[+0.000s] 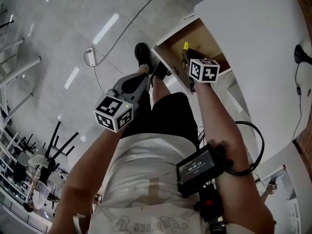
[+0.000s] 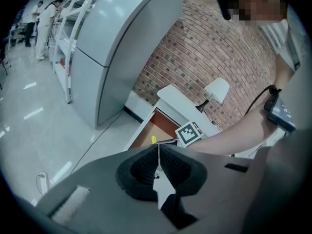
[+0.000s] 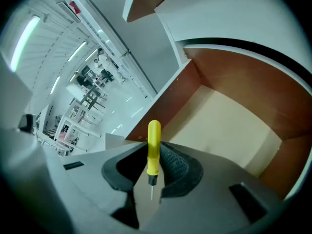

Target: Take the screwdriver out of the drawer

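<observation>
Two hand-held grippers show in the head view. The right hand-held gripper point(image 1: 186, 60) reaches over the open white drawer with a brown wooden inside point(image 1: 207, 33), with a slim yellow-handled screwdriver point(image 1: 185, 46) at its tip. The left hand-held gripper point(image 1: 140, 79) hangs well apart from the drawer, over the grey floor point(image 1: 73, 33).

Left gripper view: its jaws are pressed together on nothing.

Right gripper view: the jaws clamp the screwdriver's handle, with the drawer's bare bottom behind it. Grasping looks done; carrying it clear of the drawer remains.
</observation>
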Demonstrator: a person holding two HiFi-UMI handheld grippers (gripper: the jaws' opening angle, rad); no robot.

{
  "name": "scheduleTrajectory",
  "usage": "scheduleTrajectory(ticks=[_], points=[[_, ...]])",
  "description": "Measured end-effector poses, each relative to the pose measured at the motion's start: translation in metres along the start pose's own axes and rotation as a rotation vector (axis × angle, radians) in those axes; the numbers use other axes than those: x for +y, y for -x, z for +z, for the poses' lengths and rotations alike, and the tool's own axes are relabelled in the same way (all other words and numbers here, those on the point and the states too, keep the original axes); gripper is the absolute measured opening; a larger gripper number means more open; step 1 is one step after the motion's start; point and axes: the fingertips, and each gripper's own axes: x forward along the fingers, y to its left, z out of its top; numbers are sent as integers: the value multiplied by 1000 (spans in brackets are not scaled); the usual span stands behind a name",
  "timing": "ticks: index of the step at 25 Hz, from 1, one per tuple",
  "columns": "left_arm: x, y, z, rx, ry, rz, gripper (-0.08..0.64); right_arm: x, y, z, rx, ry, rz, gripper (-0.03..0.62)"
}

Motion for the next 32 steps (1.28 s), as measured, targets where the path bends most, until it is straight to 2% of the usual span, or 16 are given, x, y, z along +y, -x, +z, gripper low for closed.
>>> scheduleTrajectory(ticks=[16,32], points=[[-26,13,33,-15,-73,-8,15,23,50,18,-59,26,24,67],[-55,28,82,-60,-175,-28,14,32,113,23,-138,-15,1,67]])
